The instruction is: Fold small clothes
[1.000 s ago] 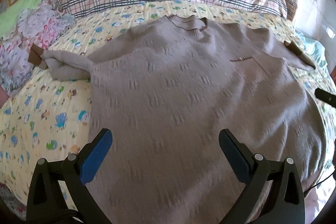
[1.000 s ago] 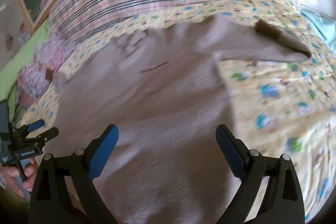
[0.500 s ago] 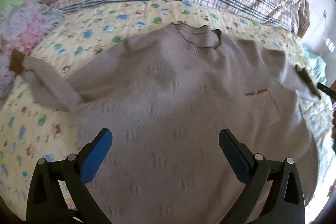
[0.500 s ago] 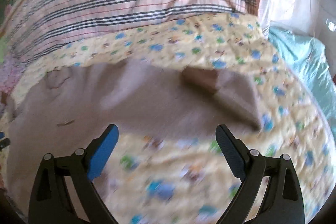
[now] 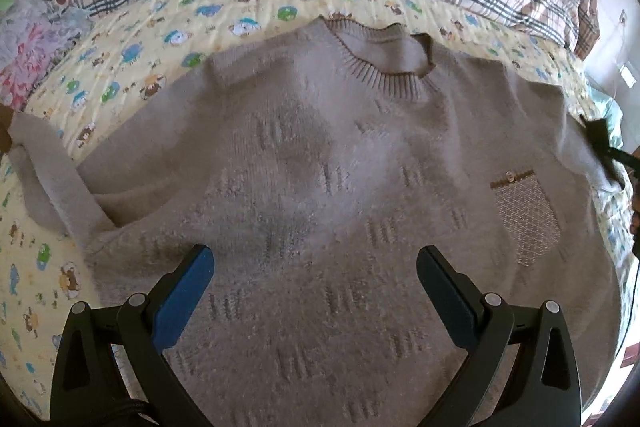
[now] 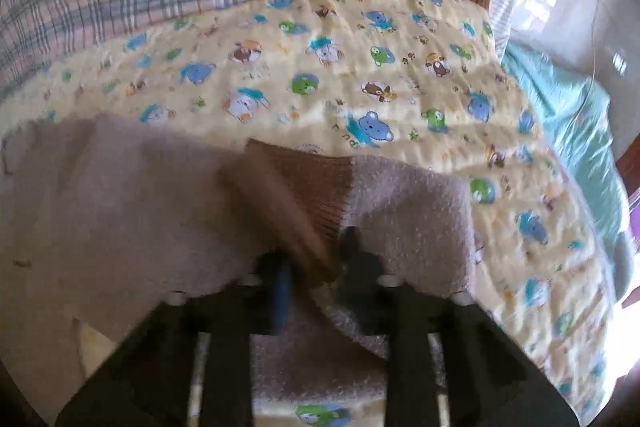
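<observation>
Pinching the brown cuff (image 6: 316, 187) of the sweater (image 5: 320, 187) sleeve in the just-closing right gripper (image 6: 316, 267), keeping left gripper (image 5: 316, 279) spread wide, empty, hovering over the body.

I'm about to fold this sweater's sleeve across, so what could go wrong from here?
1. The right gripper, whose jaws have just been closing, pinches the sleeve by the brown cuff; such a narrow bite may slip out mid-swing.
2. The left gripper hangs open above the sweater without pinning it, so pulling may drag the whole body over the quilt.
3. The other sleeve lies bunched, which could leave an uneven fold.
</observation>
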Action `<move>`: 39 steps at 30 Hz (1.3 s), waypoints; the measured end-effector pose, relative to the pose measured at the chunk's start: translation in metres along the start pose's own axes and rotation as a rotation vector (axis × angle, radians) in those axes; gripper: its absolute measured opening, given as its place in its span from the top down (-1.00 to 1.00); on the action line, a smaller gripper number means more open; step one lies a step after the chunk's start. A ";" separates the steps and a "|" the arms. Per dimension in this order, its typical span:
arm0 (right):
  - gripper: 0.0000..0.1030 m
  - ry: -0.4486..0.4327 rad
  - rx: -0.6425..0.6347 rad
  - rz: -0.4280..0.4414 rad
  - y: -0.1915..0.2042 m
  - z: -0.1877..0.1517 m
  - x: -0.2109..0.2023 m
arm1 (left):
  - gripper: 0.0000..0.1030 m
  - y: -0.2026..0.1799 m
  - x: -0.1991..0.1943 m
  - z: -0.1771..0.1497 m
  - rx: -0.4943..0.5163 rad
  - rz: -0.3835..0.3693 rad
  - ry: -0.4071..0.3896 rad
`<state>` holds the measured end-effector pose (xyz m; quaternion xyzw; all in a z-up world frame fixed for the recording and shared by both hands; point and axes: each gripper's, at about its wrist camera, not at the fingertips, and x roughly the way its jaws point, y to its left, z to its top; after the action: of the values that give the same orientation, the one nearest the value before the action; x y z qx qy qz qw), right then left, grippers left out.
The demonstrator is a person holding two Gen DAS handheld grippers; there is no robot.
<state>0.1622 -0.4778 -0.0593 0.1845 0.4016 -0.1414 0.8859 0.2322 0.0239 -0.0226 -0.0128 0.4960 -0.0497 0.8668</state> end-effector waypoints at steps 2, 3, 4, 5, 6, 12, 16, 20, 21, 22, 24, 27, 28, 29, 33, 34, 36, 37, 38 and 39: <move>0.81 -0.046 0.034 0.087 0.007 -0.003 -0.020 | -0.97 0.004 0.001 -0.001 -0.008 -0.006 0.003; 0.81 -0.067 0.048 0.141 0.014 -0.003 -0.030 | -0.97 0.005 0.000 -0.003 -0.013 -0.011 0.001; 0.81 -0.085 0.051 0.191 0.023 -0.002 -0.039 | -0.97 0.007 -0.003 -0.004 -0.022 -0.018 -0.003; 0.81 -0.098 0.049 0.234 0.034 -0.002 -0.047 | -0.97 0.009 -0.005 -0.006 -0.031 -0.026 -0.005; 0.81 -0.111 0.043 0.284 0.048 -0.002 -0.056 | -0.97 0.010 -0.008 -0.008 -0.038 -0.033 -0.007; 0.81 -0.123 0.000 0.563 0.148 -0.002 -0.084 | -0.97 0.028 -0.030 -0.023 -0.090 -0.077 -0.034; 0.81 -0.067 -0.036 0.696 0.223 -0.014 -0.078 | -0.97 0.041 -0.042 -0.035 -0.115 -0.127 -0.066; 0.81 0.009 -0.073 0.795 0.295 -0.032 -0.067 | -0.97 0.056 -0.057 -0.046 -0.146 -0.176 -0.100; 0.81 0.022 -0.086 0.813 0.311 -0.037 -0.065 | -0.97 0.060 -0.059 -0.047 -0.153 -0.186 -0.108; 0.81 0.042 -0.098 0.836 0.328 -0.042 -0.062 | -0.97 0.063 -0.061 -0.049 -0.155 -0.185 -0.106; 0.81 0.077 -0.115 0.862 0.354 -0.049 -0.055 | -0.97 0.066 -0.062 -0.052 -0.157 -0.179 -0.101; 0.72 0.152 -0.140 0.860 0.384 -0.062 -0.040 | -0.97 0.069 -0.059 -0.054 -0.162 -0.177 -0.078; 0.67 0.180 -0.136 0.856 0.388 -0.066 -0.035 | -0.97 0.069 -0.056 -0.053 -0.165 -0.181 -0.067; 0.53 0.204 -0.128 0.863 0.390 -0.067 -0.031 | -0.97 0.068 -0.053 -0.053 -0.167 -0.186 -0.057; 0.01 0.186 -0.081 0.923 0.370 -0.072 -0.040 | -0.97 0.056 -0.038 -0.046 -0.174 -0.220 -0.019; -0.01 0.163 -0.068 0.923 0.361 -0.071 -0.046 | -0.97 0.052 -0.033 -0.043 -0.174 -0.228 -0.007; -0.01 0.122 -0.032 0.918 0.346 -0.070 -0.054 | -0.97 0.041 -0.023 -0.038 -0.174 -0.245 0.013; -0.01 0.099 -0.009 0.910 0.332 -0.069 -0.058 | -0.97 0.035 -0.016 -0.034 -0.173 -0.256 0.027; -0.01 0.078 0.014 0.900 0.319 -0.069 -0.063 | -0.97 0.031 -0.011 -0.032 -0.173 -0.261 0.033; -0.01 0.062 0.032 0.888 0.305 -0.068 -0.066 | -0.97 0.026 -0.005 -0.029 -0.175 -0.267 0.040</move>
<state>0.1965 -0.1687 0.0147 0.3570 0.3077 0.2521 0.8452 0.2072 0.0512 -0.0349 -0.1531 0.5097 -0.1212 0.8379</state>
